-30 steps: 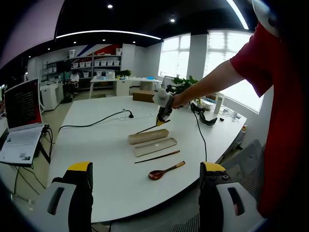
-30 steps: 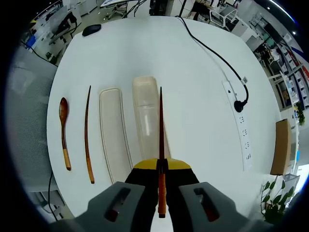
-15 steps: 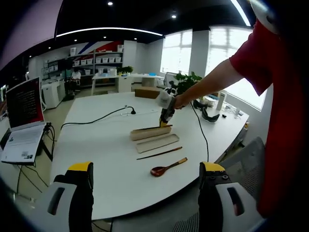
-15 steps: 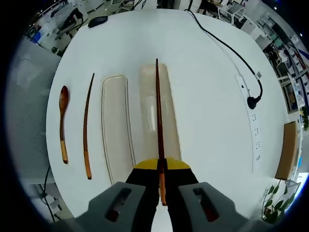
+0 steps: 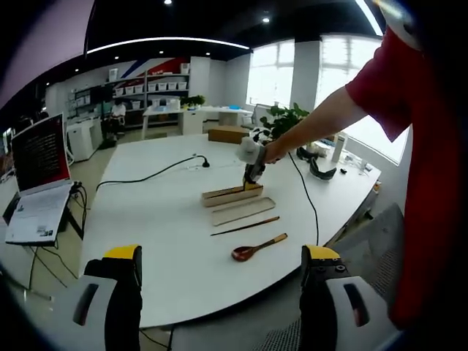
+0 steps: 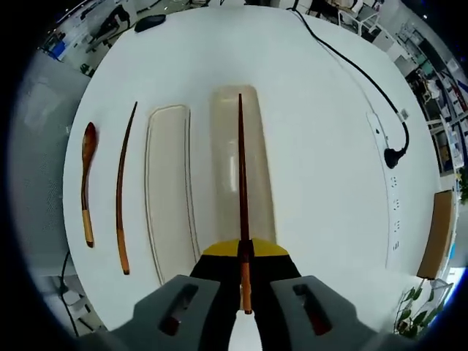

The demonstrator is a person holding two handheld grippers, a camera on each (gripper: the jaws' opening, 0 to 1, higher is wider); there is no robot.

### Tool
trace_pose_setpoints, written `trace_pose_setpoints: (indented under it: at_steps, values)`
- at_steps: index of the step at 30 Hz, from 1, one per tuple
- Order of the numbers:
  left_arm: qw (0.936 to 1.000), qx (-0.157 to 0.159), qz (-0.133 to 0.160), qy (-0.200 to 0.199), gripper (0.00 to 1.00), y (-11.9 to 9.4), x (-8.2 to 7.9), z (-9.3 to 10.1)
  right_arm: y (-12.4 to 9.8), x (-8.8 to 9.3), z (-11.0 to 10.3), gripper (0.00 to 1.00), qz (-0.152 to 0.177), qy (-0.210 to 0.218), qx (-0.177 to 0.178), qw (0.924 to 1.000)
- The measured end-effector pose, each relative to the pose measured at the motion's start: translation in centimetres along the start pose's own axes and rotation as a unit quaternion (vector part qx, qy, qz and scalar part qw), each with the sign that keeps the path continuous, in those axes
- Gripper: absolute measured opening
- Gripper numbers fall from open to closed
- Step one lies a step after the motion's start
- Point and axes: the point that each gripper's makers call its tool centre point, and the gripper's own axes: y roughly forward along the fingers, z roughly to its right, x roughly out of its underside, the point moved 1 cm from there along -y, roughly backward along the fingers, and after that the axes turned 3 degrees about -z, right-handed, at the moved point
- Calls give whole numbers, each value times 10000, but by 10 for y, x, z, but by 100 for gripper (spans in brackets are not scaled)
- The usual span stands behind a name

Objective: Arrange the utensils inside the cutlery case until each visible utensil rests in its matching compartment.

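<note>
The right gripper (image 6: 243,252) is clamped on the thick end of one chopstick (image 6: 240,175), which lies lengthwise over the open case (image 6: 257,175) in the right gripper view, its tip near the case's far end. In my judgement the step in hand is laying this chopstick into the long compartment. To do it well, keep the stick parallel to the case's long walls, lower it until it is down inside the walls, then part the jaws only a little so it does not roll or bounce out. Whether it already touches the case floor I cannot tell.

The lid (image 6: 167,197) lies just beside the case, on the side toward the table's (image 6: 314,146) near edge. The second chopstick (image 6: 123,186) lies beyond the lid, and the spoon (image 6: 86,179) is nearest the table edge; both wait outside the case. A cable (image 6: 358,69) and a power strip (image 6: 385,186) run toward the opposite edge.

The left gripper (image 5: 219,292) hangs off the table's edge with its jaws wide apart, holding nothing. From there the right gripper (image 5: 251,170) shows at the case (image 5: 232,194).

A laptop (image 5: 36,157) shows lines of text too small to read; no brand or label is legible.
</note>
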Motion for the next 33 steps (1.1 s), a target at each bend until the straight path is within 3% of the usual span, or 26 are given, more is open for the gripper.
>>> trace_pose_setpoints:
  at_steps: [9,16,20,27,33]
  values:
    - [9999,-65,-112,-40,92,-4,9,-3,7,0,7,0,109,243,-99,9996]
    - [9999,-106,-5,11,92,-4,0,-4,14,4,4,0,78,365,-122,9992]
    - [9999,-94,34,-51,92,-4,-2,0,11,4,5,0,170,664,-129,9976]
    - [9999,0,66,77,92,-4,-4,9,4,7,11,1,164,766,16,9969]
    - [9997,11,210,97,92,-9,-11,9,-10,6,2,3,215,930,123,9954]
